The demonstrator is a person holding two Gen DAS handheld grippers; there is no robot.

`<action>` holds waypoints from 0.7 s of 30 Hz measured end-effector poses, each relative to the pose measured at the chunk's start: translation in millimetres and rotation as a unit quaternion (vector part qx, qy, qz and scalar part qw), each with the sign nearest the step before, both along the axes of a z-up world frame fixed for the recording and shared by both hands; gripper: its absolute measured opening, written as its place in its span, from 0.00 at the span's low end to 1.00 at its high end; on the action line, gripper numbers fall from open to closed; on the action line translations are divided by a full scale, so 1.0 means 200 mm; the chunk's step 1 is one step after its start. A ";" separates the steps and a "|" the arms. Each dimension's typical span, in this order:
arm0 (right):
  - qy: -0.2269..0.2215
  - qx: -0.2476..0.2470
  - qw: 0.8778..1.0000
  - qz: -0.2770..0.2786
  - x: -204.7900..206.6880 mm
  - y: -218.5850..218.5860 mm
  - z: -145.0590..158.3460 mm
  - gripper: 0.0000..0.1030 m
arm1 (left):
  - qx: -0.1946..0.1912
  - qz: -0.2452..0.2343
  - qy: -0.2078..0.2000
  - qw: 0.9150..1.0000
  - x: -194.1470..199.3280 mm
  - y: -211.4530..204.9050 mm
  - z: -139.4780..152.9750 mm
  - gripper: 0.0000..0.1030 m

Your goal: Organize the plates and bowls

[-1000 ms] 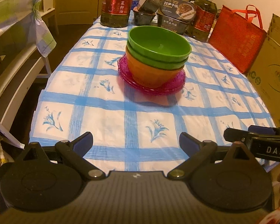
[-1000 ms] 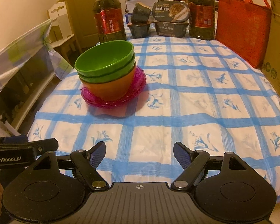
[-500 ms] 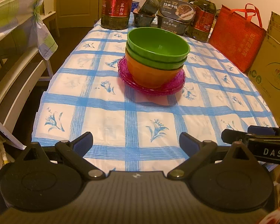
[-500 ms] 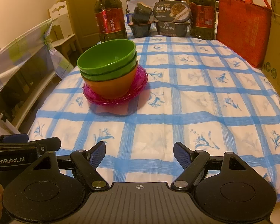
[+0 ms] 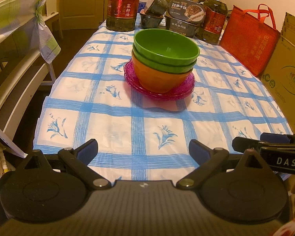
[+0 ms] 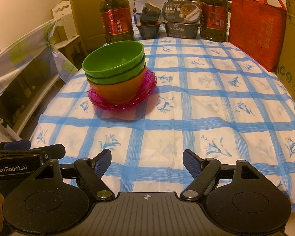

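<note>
Bowls (image 5: pixel 165 63) stacked on pink plates (image 5: pixel 159 90); left hand-held gripper (image 5: pixel 143 150) wide, empty; right hand-held gripper (image 6: pixel 147 162) likewise.

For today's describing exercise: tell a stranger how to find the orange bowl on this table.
Start at the table with the blue-checked tablecloth and find the only stack of dishes on it. Pink plates lie at the bottom and two green bowls sit on top. The orange bowl is between them, the stack's only orange piece.
</note>
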State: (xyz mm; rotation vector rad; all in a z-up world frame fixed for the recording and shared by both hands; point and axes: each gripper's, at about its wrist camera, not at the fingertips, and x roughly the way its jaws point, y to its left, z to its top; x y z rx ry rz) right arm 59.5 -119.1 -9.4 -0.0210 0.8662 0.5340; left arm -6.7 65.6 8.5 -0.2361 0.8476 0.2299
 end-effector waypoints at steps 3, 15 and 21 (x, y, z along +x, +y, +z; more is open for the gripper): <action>-0.001 0.000 1.000 0.000 -0.01 0.00 0.00 0.77 | 0.001 -0.001 -0.001 1.000 0.00 0.00 0.00 0.95; 0.000 -0.001 1.000 0.001 -0.01 0.00 0.00 0.77 | 0.002 -0.002 -0.001 1.000 0.01 0.00 -0.01 0.95; -0.001 -0.001 1.000 0.000 -0.01 0.00 0.00 0.77 | 0.001 -0.002 -0.001 1.000 0.00 -0.01 0.00 0.95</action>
